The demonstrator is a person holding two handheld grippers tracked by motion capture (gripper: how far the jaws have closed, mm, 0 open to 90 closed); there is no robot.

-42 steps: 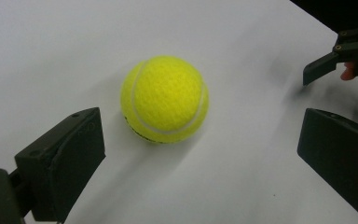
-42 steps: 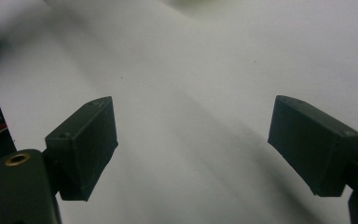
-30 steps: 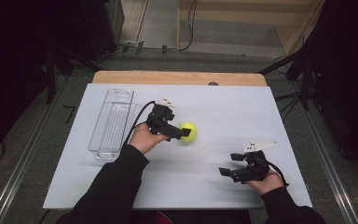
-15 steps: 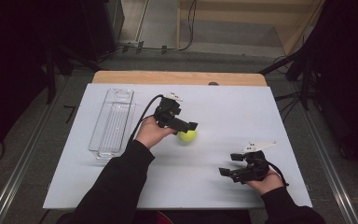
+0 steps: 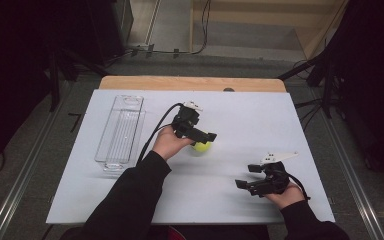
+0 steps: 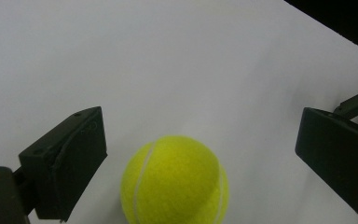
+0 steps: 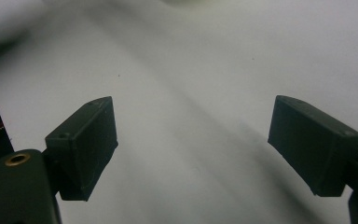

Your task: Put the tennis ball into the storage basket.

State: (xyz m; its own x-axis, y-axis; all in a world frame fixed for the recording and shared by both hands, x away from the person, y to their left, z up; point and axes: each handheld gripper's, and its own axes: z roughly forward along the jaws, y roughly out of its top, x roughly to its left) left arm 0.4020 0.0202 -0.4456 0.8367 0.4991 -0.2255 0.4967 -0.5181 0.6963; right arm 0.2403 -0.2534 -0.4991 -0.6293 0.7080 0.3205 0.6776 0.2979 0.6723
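A yellow-green tennis ball [image 5: 202,146] lies on the white table [image 5: 260,125] near its middle. My left gripper [image 5: 203,138] hovers just over the ball, partly covering it in the high view. In the left gripper view the ball [image 6: 175,183] sits low between the two black jaws, which stand wide apart and do not touch it; the left gripper [image 6: 203,140] is open. Toward the front right my right gripper [image 5: 248,176] rests near the table, open. In the right gripper view, bare table shows between that gripper's [image 7: 192,135] jaws.
A clear plastic tray [image 5: 121,131] lies lengthwise at the table's left side. A wooden strip [image 5: 190,83] runs along the far edge. Dark floor, rails and cables surround the table. A cable [image 5: 156,131] trails from the left gripper.
My left gripper has swung from beside the ball to over it, jaws now straddling it. The ball has barely shifted. The right gripper has stayed put.
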